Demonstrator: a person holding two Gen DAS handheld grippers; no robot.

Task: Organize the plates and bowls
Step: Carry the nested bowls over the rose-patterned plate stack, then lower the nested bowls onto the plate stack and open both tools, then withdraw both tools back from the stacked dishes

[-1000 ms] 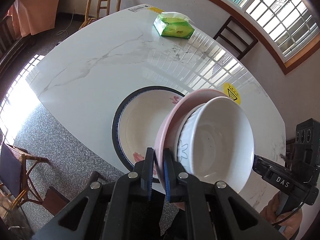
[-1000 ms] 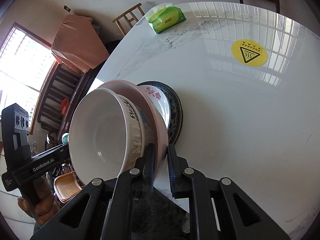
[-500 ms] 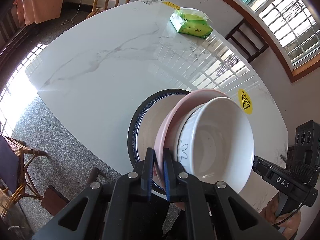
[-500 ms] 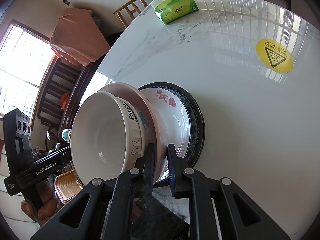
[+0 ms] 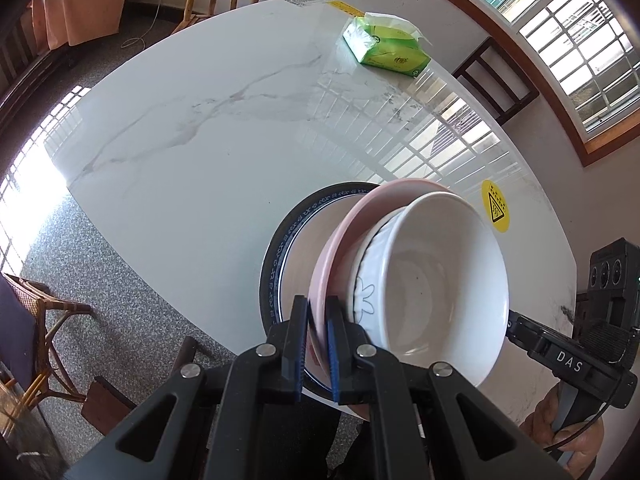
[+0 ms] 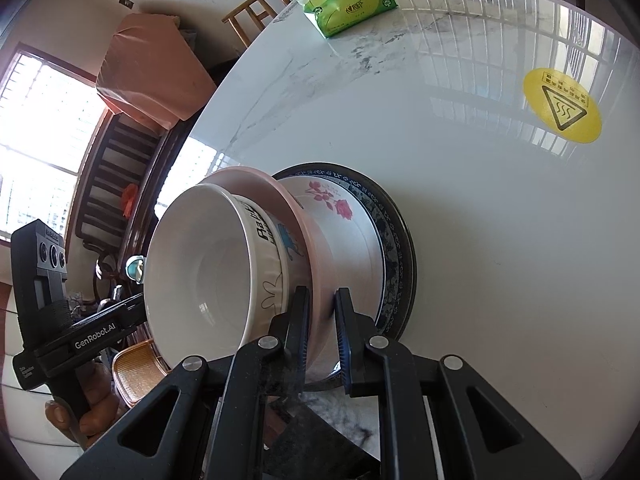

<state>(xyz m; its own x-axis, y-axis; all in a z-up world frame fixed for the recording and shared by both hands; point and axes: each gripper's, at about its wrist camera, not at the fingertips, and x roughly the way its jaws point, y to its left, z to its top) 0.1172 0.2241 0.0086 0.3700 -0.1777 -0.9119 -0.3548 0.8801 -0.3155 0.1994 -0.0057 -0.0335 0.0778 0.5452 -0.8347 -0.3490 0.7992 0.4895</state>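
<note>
- Two hand-held grippers share one load, and the left wrist view shows why: the left hand-held gripper [image 5: 318, 340] is clamped on the near rim of the pink plate [image 5: 340, 240], which carries the white bowl [image 5: 436, 280] nested in it, too broad and top-heavy a stack, I judge, for a single pinch.
- In the same view the stack sits directly over the blue-rimmed plate [image 5: 280, 248] on the counter [image 5: 200, 140]; whether it already touches that plate I cannot tell. The right hand-held gripper [image 5: 516, 326] reaches in at the bowl's far side.
- The right wrist view shows the right hand-held gripper [image 6: 322, 332] closed on the pink plate's [image 6: 296, 204] opposite edge, so the load is held level from both sides.
- Here the white bowl [image 6: 208, 264] leans toward the left hand-held gripper [image 6: 138, 304], and the blue-rimmed plate [image 6: 392, 232], with red flowers inside, lies just behind: probably the base for one tidy pile.
- The green tissue pack [image 6: 348, 4] lies well apart.
</note>
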